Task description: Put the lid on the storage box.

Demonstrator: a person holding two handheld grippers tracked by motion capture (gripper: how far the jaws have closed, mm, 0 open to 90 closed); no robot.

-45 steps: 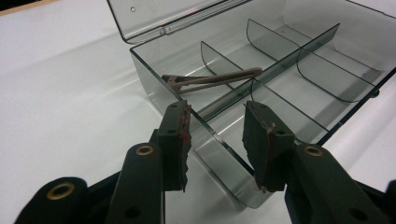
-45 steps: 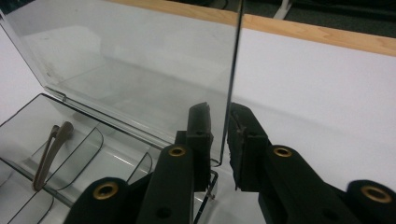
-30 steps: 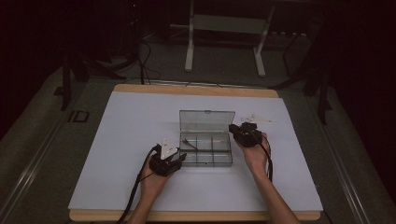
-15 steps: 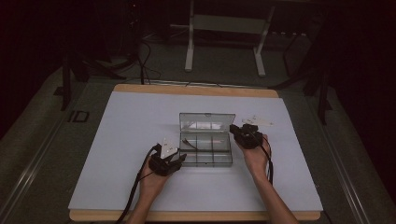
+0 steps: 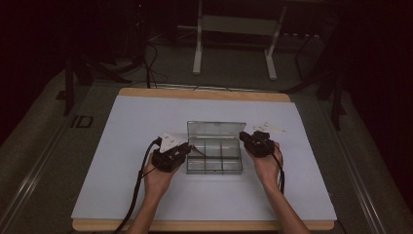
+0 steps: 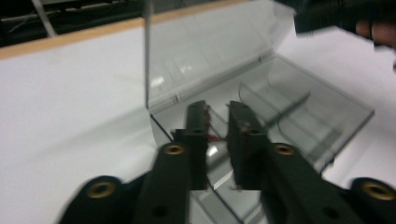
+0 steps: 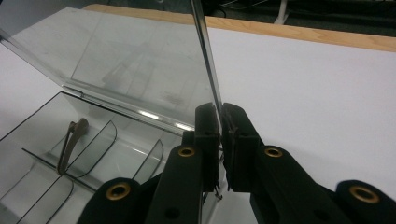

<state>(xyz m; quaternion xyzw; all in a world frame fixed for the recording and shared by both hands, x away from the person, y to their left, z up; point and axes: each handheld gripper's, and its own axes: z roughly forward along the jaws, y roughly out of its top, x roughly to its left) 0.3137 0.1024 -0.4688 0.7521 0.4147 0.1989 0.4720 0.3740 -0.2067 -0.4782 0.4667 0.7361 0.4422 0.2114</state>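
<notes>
Since a second ago the left gripper (image 5: 181, 153) has lifted a little at the left end of the clear plastic box (image 5: 214, 157), and its jaws have just been closing; in the left gripper view they stand close together with a narrow gap, and something small and reddish shows against the inner face of one jaw, too blurred to name, so whether they pinch anything cannot be told. That gripper (image 6: 218, 122) hangs over the near left corner of the box, by the hinge of the lid (image 6: 205, 51). The right gripper (image 5: 252, 139) has kept its place at the right end of the box, and its jaws are pinching the side edge of the upright lid (image 7: 140, 60), as the right gripper view shows, with the thin clear sheet running up from between them. A slim brown piece (image 7: 70, 142) lies in one of the compartments with curved dividers. The box sits open near the middle of the white bench (image 5: 122, 126), lid standing at its far side. Two small white cards (image 5: 269, 128) lie just beyond the right gripper, and another (image 5: 170, 140) just beyond the left.
</notes>
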